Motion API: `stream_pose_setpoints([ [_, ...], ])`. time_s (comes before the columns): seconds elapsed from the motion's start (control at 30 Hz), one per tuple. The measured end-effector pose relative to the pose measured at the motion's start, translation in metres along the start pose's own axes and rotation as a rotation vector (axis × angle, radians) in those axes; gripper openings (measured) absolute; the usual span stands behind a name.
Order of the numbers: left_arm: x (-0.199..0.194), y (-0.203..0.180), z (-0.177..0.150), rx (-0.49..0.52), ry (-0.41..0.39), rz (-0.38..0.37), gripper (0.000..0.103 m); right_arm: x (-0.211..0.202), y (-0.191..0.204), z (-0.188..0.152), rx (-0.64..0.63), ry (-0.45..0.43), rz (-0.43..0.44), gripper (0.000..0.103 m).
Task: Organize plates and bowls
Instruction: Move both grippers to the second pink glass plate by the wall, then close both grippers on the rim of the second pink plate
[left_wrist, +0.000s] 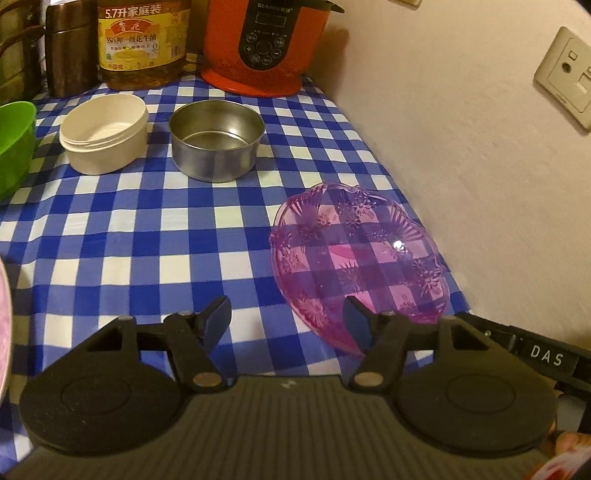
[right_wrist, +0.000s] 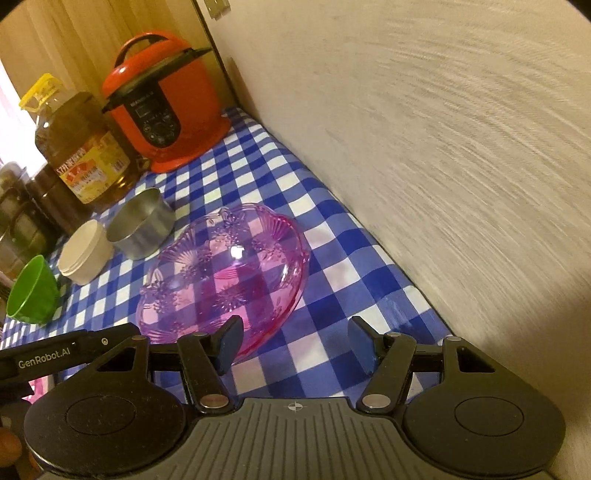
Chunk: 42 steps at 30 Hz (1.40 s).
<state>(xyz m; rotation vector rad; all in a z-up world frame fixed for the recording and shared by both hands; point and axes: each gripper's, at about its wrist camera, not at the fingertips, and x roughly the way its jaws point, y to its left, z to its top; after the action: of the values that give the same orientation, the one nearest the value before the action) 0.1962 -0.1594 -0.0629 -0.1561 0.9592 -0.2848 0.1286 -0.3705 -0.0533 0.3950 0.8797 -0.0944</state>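
We see the purple dish (left_wrist: 358, 258) on the table's (left_wrist: 147, 236) wall-side edge, just ahead of both grippers, left (left_wrist: 288, 325) and right (right_wrist: 295, 339); each stands part open, holding nothing

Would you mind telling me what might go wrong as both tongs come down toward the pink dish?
1. The translucent pink flower-patterned plastic dish looks thin-rimmed; the open right tongs may slip off its edge.
2. It lies close to the beige wall, so a nudge could jam it there.
3. The open left tongs approach the same dish and could collide with the right.
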Motion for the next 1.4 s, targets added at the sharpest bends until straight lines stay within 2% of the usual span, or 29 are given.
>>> stream_pose_setpoints([
  [0.37,0.033,0.000,0.009,-0.012,0.018,-0.006,0.053,0.028,-0.005,0.009,0.022,0.018,0.001,0.063],
  [0.47,0.040,0.000,0.009,-0.012,0.024,-0.011,0.047,0.034,-0.007,0.010,0.034,0.025,0.009,0.061],
  [1.03,0.053,0.004,0.008,-0.035,0.038,-0.006,0.018,0.049,-0.006,0.009,0.054,0.048,0.050,0.014],
  [1.1,0.052,0.002,0.009,-0.025,0.035,-0.006,0.013,0.049,-0.004,0.009,0.051,0.044,0.048,0.014],
  [1.4,0.037,0.000,0.010,-0.015,0.015,-0.003,0.012,0.039,-0.002,0.007,0.064,0.031,0.063,0.014],
])
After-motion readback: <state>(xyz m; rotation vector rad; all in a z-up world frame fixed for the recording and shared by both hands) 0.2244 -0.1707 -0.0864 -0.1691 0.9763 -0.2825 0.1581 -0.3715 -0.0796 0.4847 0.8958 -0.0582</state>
